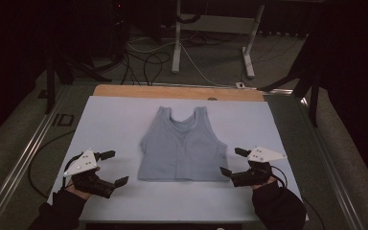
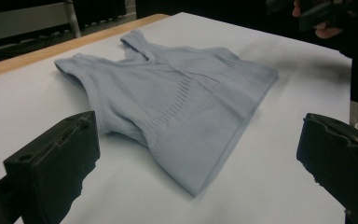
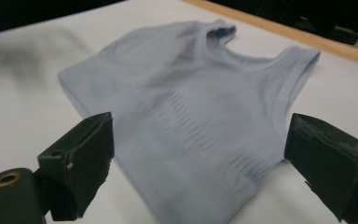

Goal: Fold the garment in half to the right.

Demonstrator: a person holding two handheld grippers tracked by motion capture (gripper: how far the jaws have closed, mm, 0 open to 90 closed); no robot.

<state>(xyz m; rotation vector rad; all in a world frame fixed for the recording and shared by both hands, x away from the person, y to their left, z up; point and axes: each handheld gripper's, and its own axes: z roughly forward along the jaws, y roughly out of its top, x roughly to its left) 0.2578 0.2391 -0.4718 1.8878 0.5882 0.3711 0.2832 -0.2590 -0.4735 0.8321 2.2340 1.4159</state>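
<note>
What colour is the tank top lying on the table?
Pale blue-grey tank top, plain with ribbed bands; clearest in the left gripper view.

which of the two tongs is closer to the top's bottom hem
The right tongs: they sit just beside the hem's right corner of the pale blue top, while the left tongs stand farther off from the left corner. Both are open and touch nothing.

Soft ribbed cloth on a smooth, matt tabletop

The pale blue top in front of me is soft knit cloth, ribbed in bands across the chest and along the hem, with no shine. It lies on a smooth, matt white sheet edged at the far side by a bare wood strip. My grippers' black jaws look matt and rough, chipped along their edges.
</note>
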